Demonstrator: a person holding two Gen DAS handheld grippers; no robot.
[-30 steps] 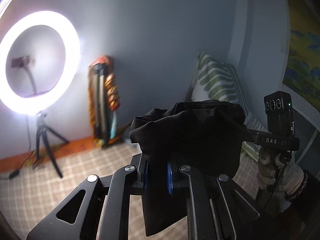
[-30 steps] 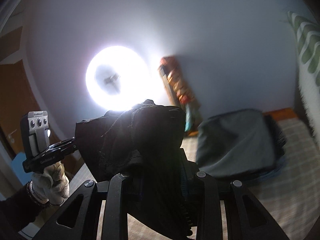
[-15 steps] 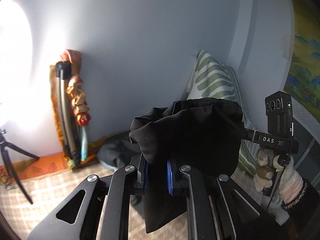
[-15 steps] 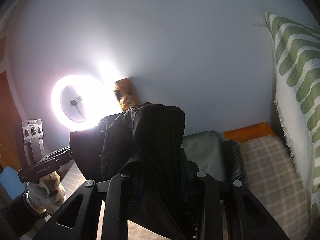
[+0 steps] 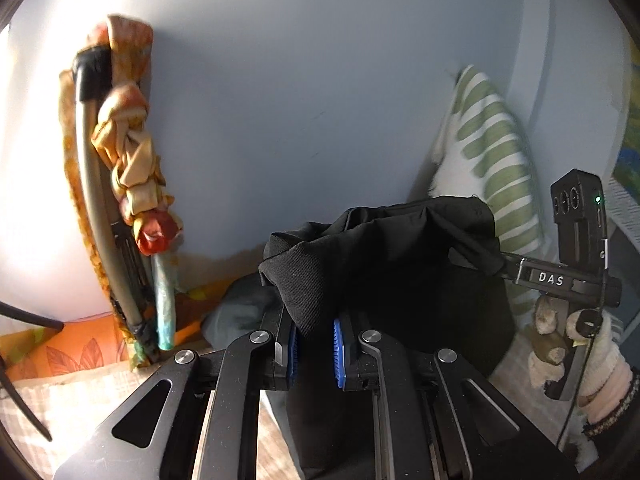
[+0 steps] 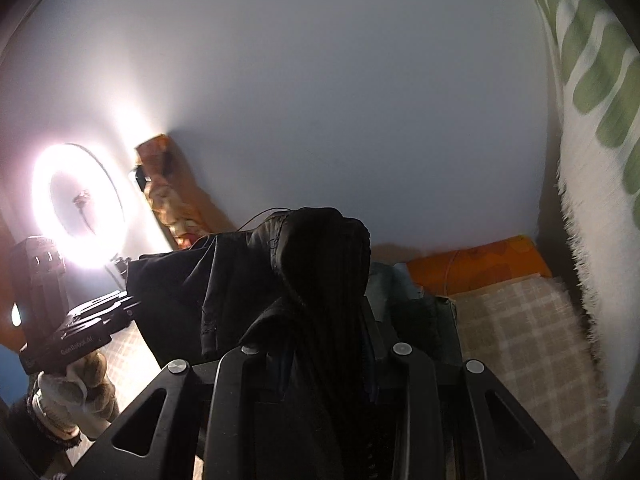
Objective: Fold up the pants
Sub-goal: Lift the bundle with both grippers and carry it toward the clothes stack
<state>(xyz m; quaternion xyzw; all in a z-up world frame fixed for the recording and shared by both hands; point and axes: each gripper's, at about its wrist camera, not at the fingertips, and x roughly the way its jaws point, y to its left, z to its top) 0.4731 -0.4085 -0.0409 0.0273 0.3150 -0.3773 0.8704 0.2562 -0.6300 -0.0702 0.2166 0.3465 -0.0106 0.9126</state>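
Black pants (image 5: 400, 272) hang in the air between both grippers, bunched over the fingers. My left gripper (image 5: 314, 344) is shut on one edge of the cloth, its blue pads (image 5: 338, 346) pinching the fabric. In the right wrist view the same pants (image 6: 320, 280) drape over my right gripper (image 6: 326, 372), which is shut on a thick fold; its pads are hidden by the cloth. Each view shows the other gripper held by a gloved hand (image 5: 560, 344) at the side. Below and beyond lie folded grey-green and dark garments (image 6: 412, 300) on a checked bed cover (image 6: 520, 340).
A pale wall fills the background. A folded stand wrapped in orange cloth (image 5: 120, 184) leans on it. A green-striped white pillow (image 5: 492, 168) stands at the right, an orange pillow (image 6: 476, 264) lies by the wall, and a bright ring light (image 6: 78, 204) glares at the left.
Both grippers swung sideways and lower with the pants held between them. The ring light slid out of the left wrist view; the striped pillow and folded garments came nearer.
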